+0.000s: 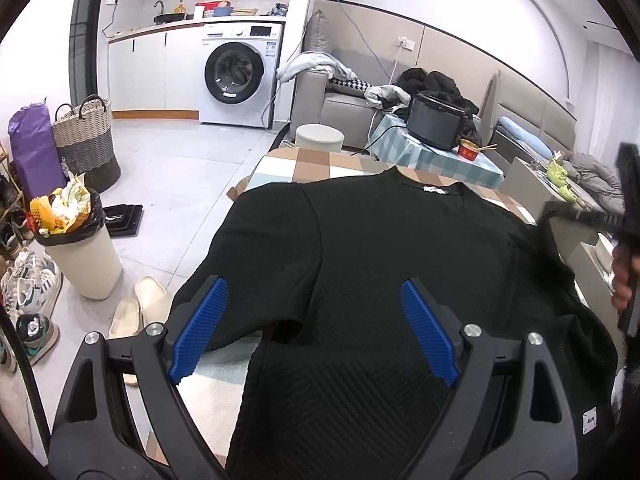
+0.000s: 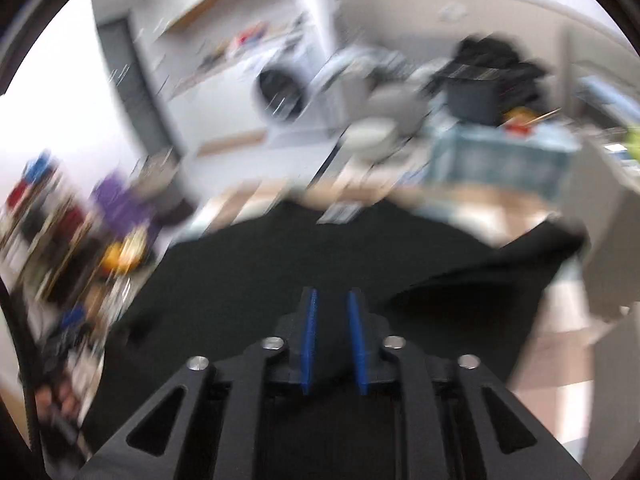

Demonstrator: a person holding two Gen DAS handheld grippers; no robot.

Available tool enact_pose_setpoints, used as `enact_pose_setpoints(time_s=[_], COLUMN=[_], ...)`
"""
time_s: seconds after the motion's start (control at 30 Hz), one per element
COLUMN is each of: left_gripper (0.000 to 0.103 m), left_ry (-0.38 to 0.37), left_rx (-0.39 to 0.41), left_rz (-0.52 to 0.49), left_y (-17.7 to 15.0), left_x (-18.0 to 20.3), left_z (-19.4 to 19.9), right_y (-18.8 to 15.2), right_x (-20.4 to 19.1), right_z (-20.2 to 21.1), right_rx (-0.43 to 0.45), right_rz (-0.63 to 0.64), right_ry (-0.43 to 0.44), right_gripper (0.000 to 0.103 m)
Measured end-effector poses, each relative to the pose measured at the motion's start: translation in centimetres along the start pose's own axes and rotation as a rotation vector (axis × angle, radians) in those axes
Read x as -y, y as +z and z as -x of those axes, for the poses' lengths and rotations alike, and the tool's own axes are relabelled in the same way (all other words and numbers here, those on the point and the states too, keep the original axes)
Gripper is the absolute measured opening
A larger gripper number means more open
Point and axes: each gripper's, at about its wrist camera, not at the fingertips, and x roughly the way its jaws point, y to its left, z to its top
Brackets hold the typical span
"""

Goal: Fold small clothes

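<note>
A black short-sleeved top (image 1: 380,248) lies spread flat on a checked tablecloth (image 1: 304,164), collar at the far end. My left gripper (image 1: 316,292) is open wide just above the top's near left part, blue pads (image 1: 200,328) empty. In the left wrist view my right gripper (image 1: 624,216) shows at the far right edge beside the top's right sleeve. The right wrist view is heavily blurred. There my right gripper (image 2: 332,300) hovers over the black top (image 2: 280,264) with its blue pads a narrow gap apart; whether cloth sits between them I cannot tell.
A full bin (image 1: 80,248), slippers (image 1: 140,304) and shoes (image 1: 32,292) stand on the floor at left. A washing machine (image 1: 236,76), a sofa (image 1: 344,100) with clothes and a side table with a black appliance (image 1: 436,120) lie beyond the table.
</note>
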Motion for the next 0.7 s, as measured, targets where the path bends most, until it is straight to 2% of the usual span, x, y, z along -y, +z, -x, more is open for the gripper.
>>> enact_pose_setpoints(time_s=[0.03,0.07,0.13,0.23,0.27,0.33,0.4,0.53,0.7], left_gripper=[0.088,0.088,0.088,0.088,0.088,0.088,0.088,0.087,0.087], left_ry=[0.004,0.011,0.026,0.037,0.04,0.045,0.053,0.041,0.062], left_rx=[-0.008,-0.015,-0.034,-0.043,-0.045,-0.056,-0.072,-0.118,-0.154], left_rz=[0.004,0.009,0.026,0.049,0.055,0.073,0.096,0.2,0.317], left_y=[-0.2,-0.4,-0.5,-0.8,-0.9,-1.1,-1.1,-1.6,-2.7], left_x=[-0.1,-0.2,-0.7,-1.6,-1.9,-2.6,-3.1,-5.0,-8.0], left_z=[0.0,-0.1,-0.2,-0.2,-0.3,-0.7,-1.3,-2.4,-3.0], right_y=[-0.4,-1.0,-1.9,-2.7,-2.7,-3.6,-3.9,-4.5,-5.6], right_x=[-0.4,-0.9,-1.4,0.3,1.3,1.9,2.5,1.8,2.0], right_z=[-0.8,-1.4,-1.3,-0.3,-0.5,-0.8,-2.2,-4.5,-5.7], right_rx=[-0.025,-0.052,-0.048,-0.058,-0.069,-0.092,-0.139,-0.186,-0.199], right_rz=[0.014,0.033,0.069,0.038,0.022,0.005,0.028,0.09,0.129], right_ry=[0.01,0.011,0.008,-0.074,-0.137,-0.21,-0.233,-0.257,-0.352], right_gripper=[0.041,0.042,0.042,0.045,0.046,0.047,0.051,0.053,0.053])
